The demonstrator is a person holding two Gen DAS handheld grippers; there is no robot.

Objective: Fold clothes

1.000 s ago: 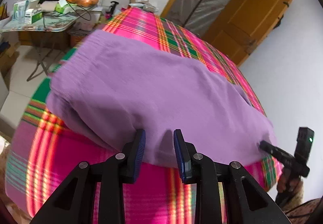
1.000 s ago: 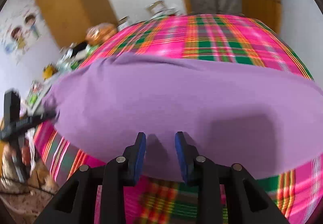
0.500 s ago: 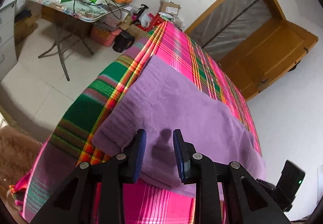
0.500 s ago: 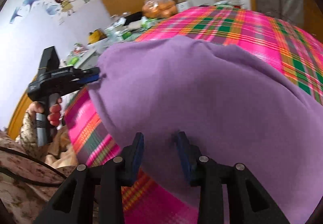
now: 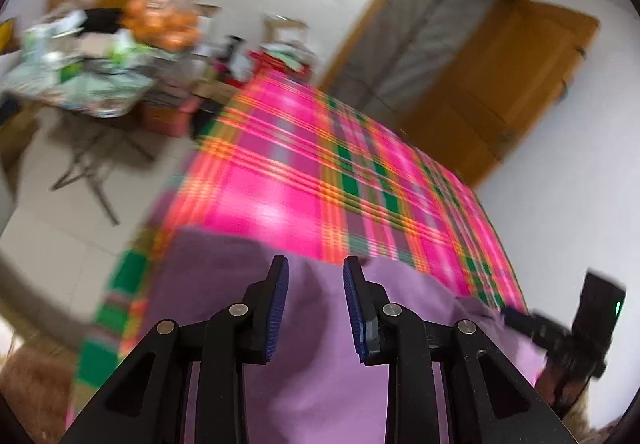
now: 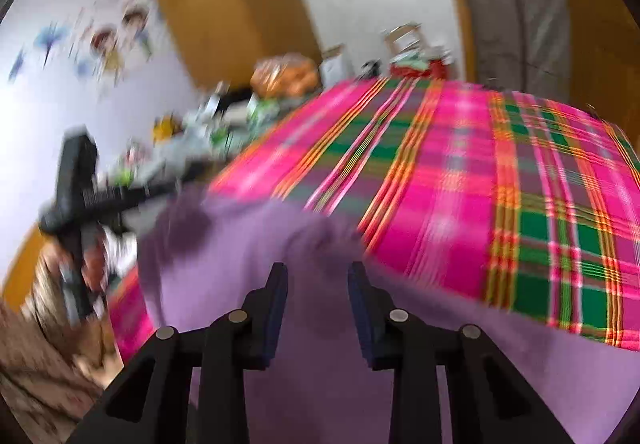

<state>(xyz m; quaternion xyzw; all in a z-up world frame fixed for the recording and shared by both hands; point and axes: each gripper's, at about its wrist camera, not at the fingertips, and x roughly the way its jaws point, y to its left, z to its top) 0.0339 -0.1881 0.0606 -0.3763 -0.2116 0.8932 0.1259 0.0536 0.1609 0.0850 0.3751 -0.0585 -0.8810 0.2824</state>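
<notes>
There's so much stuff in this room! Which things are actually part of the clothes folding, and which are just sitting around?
Part of the job:
- purple garment
- left gripper
- right gripper
- plaid-covered bed it lies on

Just lying about:
- cluttered folding table
- bag of oranges
- red box
- wall stickers
- wooden door
</notes>
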